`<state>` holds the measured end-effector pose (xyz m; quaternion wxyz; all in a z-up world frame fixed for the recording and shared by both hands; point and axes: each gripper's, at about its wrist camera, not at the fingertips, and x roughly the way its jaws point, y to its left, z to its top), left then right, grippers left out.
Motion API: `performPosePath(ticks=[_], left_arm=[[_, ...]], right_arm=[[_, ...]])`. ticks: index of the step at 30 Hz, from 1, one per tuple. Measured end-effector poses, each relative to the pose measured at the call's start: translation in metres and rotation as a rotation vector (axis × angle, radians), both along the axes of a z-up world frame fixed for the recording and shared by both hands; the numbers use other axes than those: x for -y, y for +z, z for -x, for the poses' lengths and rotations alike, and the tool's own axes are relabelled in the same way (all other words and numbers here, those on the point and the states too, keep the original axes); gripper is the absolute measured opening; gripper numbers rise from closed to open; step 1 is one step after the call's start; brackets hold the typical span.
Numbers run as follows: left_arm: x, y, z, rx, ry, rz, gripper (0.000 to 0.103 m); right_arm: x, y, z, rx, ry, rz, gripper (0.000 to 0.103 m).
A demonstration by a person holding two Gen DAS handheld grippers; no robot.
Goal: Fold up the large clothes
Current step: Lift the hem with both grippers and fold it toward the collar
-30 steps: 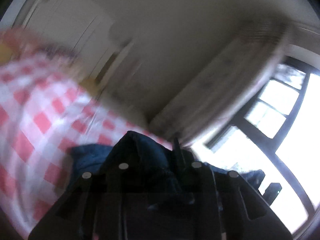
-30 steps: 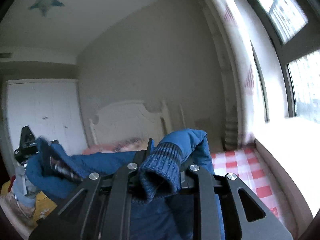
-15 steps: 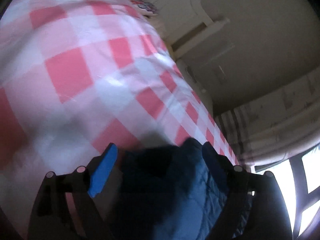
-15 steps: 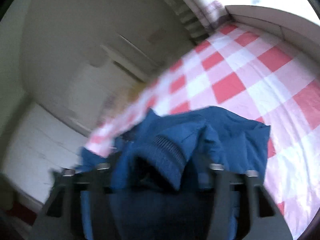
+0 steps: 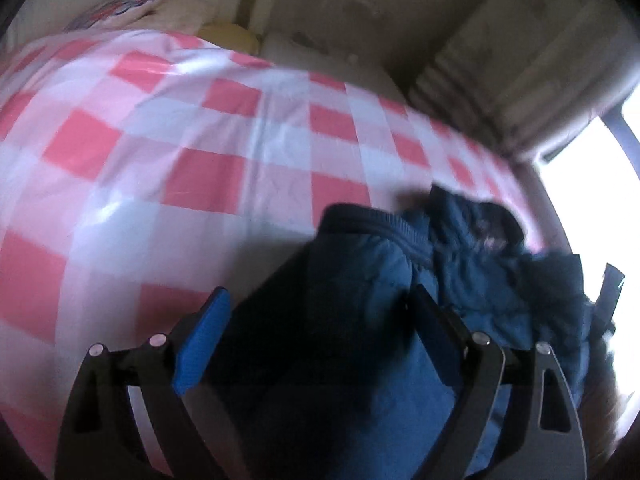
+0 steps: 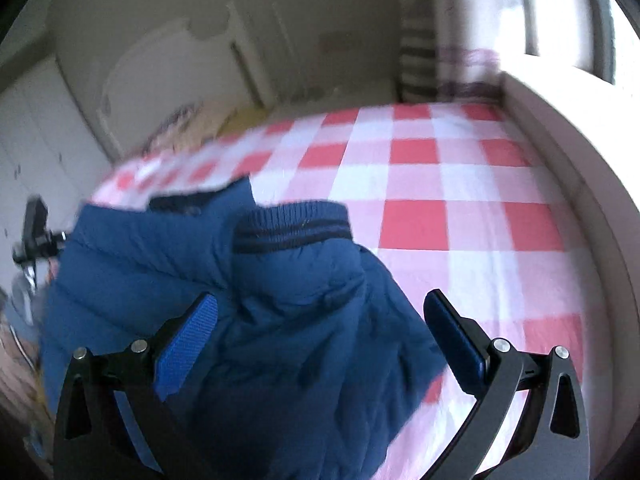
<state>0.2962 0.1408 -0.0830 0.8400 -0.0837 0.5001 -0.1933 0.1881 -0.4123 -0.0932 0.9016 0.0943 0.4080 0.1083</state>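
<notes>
Checked red and white bedding (image 6: 440, 184) covers the bed under a blue padded jacket (image 6: 280, 320). Only the right view shows the ribbed cuff (image 6: 292, 228) and headboard (image 6: 168, 64); only the left view shows a pillow (image 5: 120, 8). Both the left claw (image 5: 316, 312) and right claw (image 6: 320, 312) gape wide, having just opened, jacket between the pads but unpinched. A second ago both pinched the jacket up in the air.

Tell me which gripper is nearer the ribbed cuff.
Right. The right gripper, jaws just opened, sits directly below the ribbed cuff with jacket between its fingers. The left gripper shows only a ribbed edge of the jacket.
</notes>
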Motion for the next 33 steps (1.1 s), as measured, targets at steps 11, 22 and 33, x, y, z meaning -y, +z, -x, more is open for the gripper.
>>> performPosePath(ticks=[11, 22, 33], left_arm=[[0.005, 0.058, 0.082, 0.345, 0.038, -0.049, 0.014], [0.041, 0.126, 0.028, 0.318, 0.119, -0.125, 0.015], [0.052, 0.001, -0.035, 0.120, 0.223, -0.205, 0.030]], right_arm=[[-0.039, 0.021, 0.046, 0.238, 0.077, 0.211, 0.016], [-0.035, 0.112, 0.061, 0.357, -0.032, 0.214, 0.015], [-0.020, -0.019, -0.044, 0.003, -0.159, 0.146, 0.017]])
